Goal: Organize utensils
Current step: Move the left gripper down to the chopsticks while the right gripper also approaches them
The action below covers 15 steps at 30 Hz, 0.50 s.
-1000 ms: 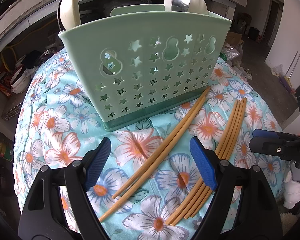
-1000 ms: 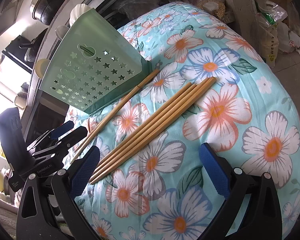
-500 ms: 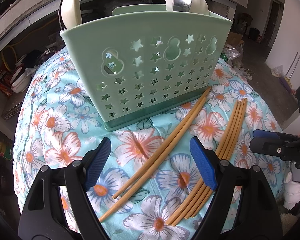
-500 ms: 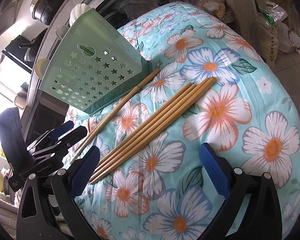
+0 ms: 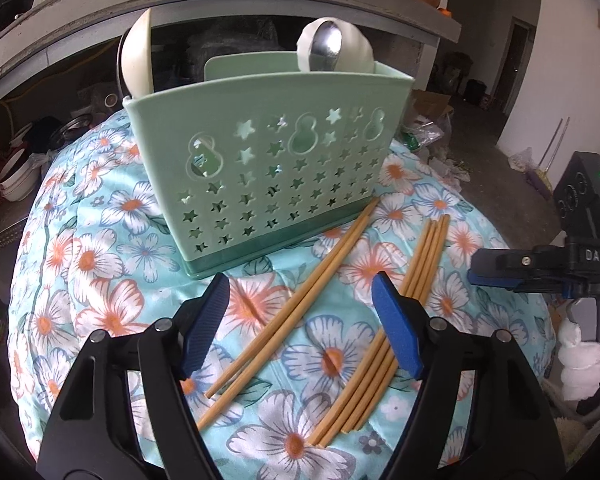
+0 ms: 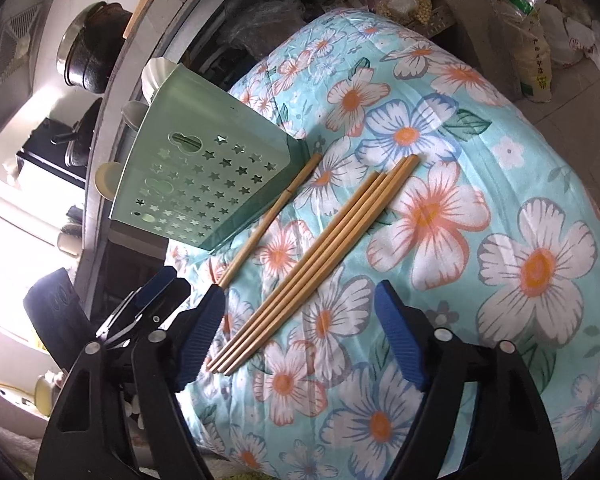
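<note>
A green utensil holder with star cut-outs stands on the floral tablecloth; it also shows in the right wrist view. White spoons and a metal spoon stick out of it. A pair of bamboo chopsticks lies in front of it, and a bundle of several chopsticks lies to the right. My left gripper is open over the pair. My right gripper is open over the near end of the bundle; the pair lies left of it.
A grey shelf with pots runs behind the table. Bowls sit low at the left. The right gripper's body shows at the right edge of the left wrist view. Bags lie on the floor beyond the table.
Both grippers have moved a little forward toward the chopsticks. The chopsticks and the holder have not moved.
</note>
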{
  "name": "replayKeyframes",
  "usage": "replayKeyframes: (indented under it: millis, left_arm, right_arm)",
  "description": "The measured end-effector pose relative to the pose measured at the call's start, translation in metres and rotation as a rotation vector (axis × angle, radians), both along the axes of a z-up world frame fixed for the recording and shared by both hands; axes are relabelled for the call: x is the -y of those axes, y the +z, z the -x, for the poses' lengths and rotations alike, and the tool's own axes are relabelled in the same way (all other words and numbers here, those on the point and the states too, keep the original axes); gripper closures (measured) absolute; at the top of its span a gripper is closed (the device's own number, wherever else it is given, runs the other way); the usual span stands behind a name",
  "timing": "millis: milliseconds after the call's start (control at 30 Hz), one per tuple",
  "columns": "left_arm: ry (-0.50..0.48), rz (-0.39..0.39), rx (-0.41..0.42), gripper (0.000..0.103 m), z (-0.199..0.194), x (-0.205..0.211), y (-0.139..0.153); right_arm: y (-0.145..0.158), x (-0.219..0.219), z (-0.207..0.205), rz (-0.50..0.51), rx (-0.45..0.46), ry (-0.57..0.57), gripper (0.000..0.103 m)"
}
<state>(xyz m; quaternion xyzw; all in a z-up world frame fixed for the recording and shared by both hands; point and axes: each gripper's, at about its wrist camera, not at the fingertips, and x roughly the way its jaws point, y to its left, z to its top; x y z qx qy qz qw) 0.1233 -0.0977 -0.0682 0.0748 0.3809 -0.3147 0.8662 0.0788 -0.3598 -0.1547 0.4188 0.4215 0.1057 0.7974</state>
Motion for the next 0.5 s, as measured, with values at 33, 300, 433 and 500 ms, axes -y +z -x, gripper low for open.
replayKeyframes:
  millis: [33, 300, 433, 500]
  left_arm:
    - [-0.02, 0.013, 0.0, 0.04, 0.002, 0.0, 0.001]
    - [-0.152, 0.027, -0.037, 0.063, 0.01, 0.01, -0.007]
    - [-0.175, 0.035, -0.066, 0.069, 0.008, 0.012, -0.011]
    - [-0.178, 0.036, -0.07, 0.071, 0.006, 0.013, -0.011]
  right_arm:
    - [-0.003, -0.001, -0.001, -0.016, -0.009, -0.001, 0.04]
    - [-0.03, 0.002, -0.004, -0.156, -0.103, -0.049, 0.069]
    - [-0.042, 0.009, -0.01, -0.241, -0.111, -0.085, 0.078]
    - [-0.045, 0.01, -0.013, -0.251, -0.113, -0.089, 0.082]
